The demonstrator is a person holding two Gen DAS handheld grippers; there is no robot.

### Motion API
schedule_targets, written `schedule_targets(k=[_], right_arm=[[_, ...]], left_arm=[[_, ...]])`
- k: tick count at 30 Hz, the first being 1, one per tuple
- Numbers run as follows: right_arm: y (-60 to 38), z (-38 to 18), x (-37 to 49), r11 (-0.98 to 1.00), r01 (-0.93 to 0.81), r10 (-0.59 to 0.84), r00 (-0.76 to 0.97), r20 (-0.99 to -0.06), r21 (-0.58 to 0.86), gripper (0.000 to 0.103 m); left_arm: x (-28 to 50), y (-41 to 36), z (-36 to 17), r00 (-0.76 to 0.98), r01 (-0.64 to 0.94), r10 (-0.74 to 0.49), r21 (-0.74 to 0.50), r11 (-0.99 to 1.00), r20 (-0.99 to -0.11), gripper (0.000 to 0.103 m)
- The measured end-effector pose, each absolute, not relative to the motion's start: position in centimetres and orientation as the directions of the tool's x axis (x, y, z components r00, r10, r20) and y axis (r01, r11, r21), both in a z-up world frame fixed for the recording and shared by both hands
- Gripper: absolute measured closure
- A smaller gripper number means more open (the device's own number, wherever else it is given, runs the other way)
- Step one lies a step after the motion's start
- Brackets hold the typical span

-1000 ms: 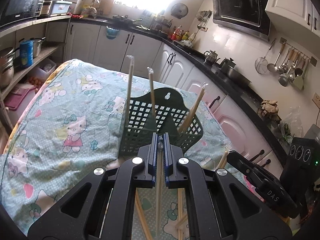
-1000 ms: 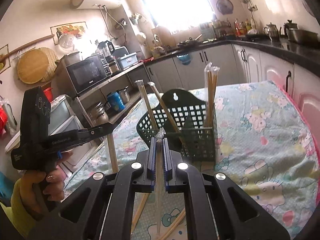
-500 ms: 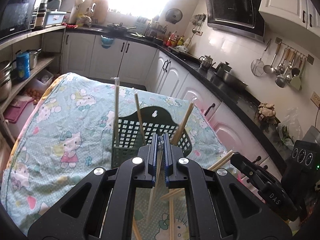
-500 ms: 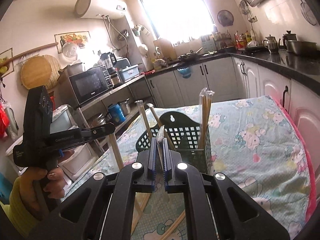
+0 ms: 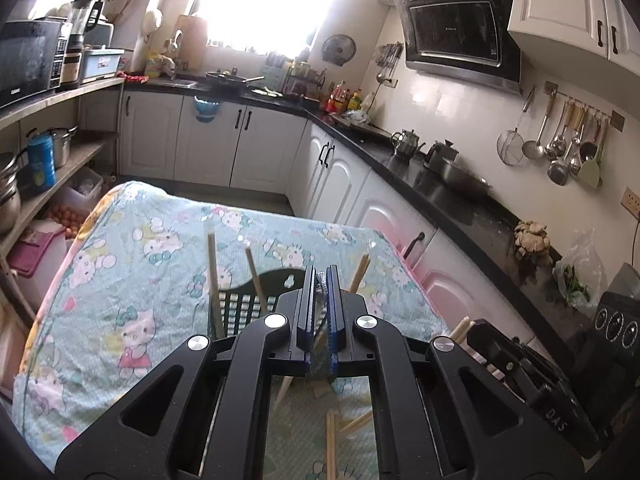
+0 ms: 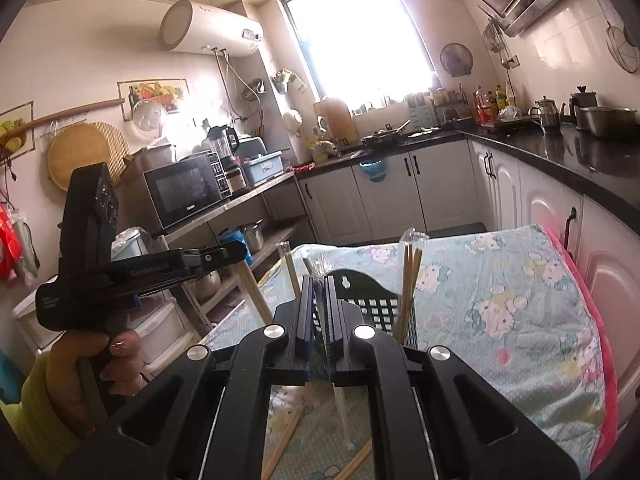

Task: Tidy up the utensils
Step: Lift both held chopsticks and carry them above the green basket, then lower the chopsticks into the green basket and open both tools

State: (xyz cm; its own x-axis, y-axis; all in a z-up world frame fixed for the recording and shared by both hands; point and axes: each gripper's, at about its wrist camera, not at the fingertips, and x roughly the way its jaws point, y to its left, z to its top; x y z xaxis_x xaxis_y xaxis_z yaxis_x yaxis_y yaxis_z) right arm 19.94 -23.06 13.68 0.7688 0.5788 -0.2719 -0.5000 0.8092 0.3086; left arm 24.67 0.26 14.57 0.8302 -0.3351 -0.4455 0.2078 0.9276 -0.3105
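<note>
From the left wrist, the left hand-held gripper (image 5: 321, 280) is clamped on a wrapped chopstick (image 5: 321, 282), its blue pads nearly together. Just beyond stands the dark green basket (image 5: 240, 306) on the cartoon-print cloth (image 5: 132, 280) over the counter, with chopsticks standing in it. More loose chopsticks (image 5: 330, 436) lie on the near cloth below the jaws.

From the right wrist, the right hand-held gripper (image 6: 319, 284) pinches another wrapped chopstick (image 6: 319, 270), jaws narrow. The basket (image 6: 370, 300) sits just beyond, a wrapped pair (image 6: 410, 276) upright at its right. At left, a hand (image 6: 92, 364) grips the left hand-held gripper (image 6: 230, 250).
</note>
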Motion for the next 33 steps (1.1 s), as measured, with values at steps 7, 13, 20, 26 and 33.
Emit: schedule_targets(k=[7,13,20,26,33], right_arm=[[-23.1,15.4,21.1,0.812,-0.504,0.575,0.779,-0.251,0.294,0.097],[-23.0,16.7,22.1,0.817,-0.504,0.568,0.787,-0.240,0.280,0.097],[-22.5,17.9,23.3,0.822,-0.500,0.560,0.796,-0.228,0.272,0.097],[-22.3,18.9,24.7,0.833,-0.488,0.543,0.812,-0.214,0.261,0.098],[-22.0,19.1,26.4,0.841,-0.472,0.528,0.824,-0.208,0.263,0.098]], left_arm=[[25.6,-0.3,16.8,0.850,0.222,-0.337,-0.306,0.926,-0.405,0.102],[26.4,-0.5,19.3,0.873,0.234,-0.334,-0.295,0.927,-0.356,0.103],[27.5,-0.8,20.7,0.885,0.241,-0.330,-0.282,0.928,-0.329,0.103],[28.5,-0.6,21.0,0.900,0.225,-0.306,-0.272,0.936,-0.310,0.103],[29.3,0.3,20.8,0.910,0.195,-0.274,-0.261,0.945,-0.311,0.103]])
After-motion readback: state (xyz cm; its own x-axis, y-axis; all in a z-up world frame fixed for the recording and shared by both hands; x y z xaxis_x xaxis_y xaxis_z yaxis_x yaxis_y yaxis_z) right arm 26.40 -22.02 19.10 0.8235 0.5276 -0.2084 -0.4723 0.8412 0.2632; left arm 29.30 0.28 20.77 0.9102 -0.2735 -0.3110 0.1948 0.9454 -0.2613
